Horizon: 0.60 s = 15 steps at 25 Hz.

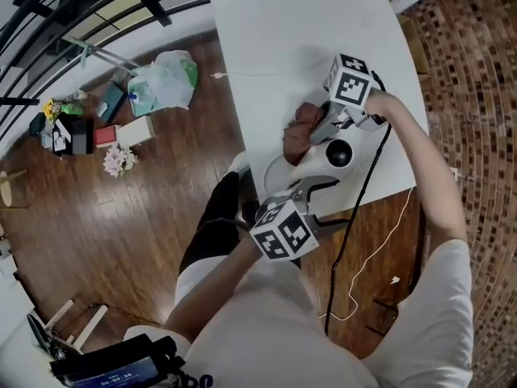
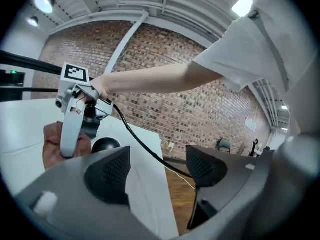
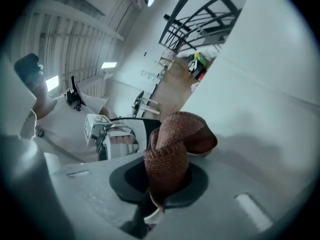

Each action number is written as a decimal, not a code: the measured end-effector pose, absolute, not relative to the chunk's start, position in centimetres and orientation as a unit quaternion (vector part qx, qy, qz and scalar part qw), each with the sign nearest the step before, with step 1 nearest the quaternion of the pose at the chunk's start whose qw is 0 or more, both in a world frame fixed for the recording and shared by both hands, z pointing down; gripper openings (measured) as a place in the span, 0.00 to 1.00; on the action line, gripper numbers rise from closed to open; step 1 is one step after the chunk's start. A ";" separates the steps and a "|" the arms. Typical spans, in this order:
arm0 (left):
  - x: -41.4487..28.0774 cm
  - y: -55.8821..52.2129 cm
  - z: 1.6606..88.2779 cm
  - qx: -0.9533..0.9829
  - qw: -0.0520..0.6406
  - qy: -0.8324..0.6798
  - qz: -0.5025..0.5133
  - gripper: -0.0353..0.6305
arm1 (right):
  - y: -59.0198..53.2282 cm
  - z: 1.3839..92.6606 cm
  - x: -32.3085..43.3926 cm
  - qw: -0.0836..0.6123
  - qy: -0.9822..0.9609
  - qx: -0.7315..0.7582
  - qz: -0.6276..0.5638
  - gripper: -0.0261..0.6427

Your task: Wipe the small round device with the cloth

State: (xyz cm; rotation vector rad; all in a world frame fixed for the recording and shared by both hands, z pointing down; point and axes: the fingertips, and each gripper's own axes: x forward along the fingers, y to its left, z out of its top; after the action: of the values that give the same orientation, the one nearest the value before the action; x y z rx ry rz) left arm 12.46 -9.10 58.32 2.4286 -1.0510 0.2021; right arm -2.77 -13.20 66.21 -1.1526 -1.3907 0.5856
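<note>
- Brown, knitted cloth [image 1: 300, 132] hangs bunched from the right claw [image 1: 319, 129] in the head view. The small round device [image 1: 338, 153], a dark glossy dome, sits on the white desk [image 1: 275, 39] just beside that claw's tip, between it and the left claw [image 1: 311, 186].
- In the same view the device looks smooth and hard. It probably weighs little, so it could skid on the slick desk under a sideways rub.
- In the left gripper view, the left claw [image 2: 157, 171] stands released, with its dark pads apart and only the desk edge and floor between them. The device [image 2: 106, 145] shows just past its left pad, ahead and slightly left. The cloth [image 2: 50, 144] and the right claw [image 2: 67, 151] lie farther left.
- Judging from here, the dome's low sides are the place to pinch it. That leaves the crown free for wiping, and a light squeeze should do, since a curved shiny shell may pop out of a hard one.
- In the right gripper view, the right claw [image 3: 162, 184] is clenched on the cloth [image 3: 172, 144]. A thick fold is trapped between the pads and a loose loop flops ahead of them. The device does not show here.
- The cloth seems soft, limp and grippy. The free loop ahead of the pads looks like the part to press on the dome.
</note>
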 end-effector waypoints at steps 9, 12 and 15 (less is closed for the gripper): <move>15.5 -8.8 55.6 0.916 0.234 -0.317 0.081 0.60 | -20.8 64.2 4.1 0.475 -0.721 -0.334 0.379 0.08; 16.3 -9.1 55.1 0.921 0.234 -0.300 0.080 0.60 | -21.6 64.2 6.8 0.439 -0.757 -0.291 0.387 0.08; 16.7 -9.0 54.6 0.925 0.232 -0.289 0.081 0.60 | -20.8 64.0 9.1 0.407 -0.775 -0.267 0.403 0.08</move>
State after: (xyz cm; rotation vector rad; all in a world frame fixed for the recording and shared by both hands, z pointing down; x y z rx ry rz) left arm 16.68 -9.03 54.57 2.5430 -0.7944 0.2232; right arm 9.11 -20.76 64.03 -0.6730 -1.9530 1.0170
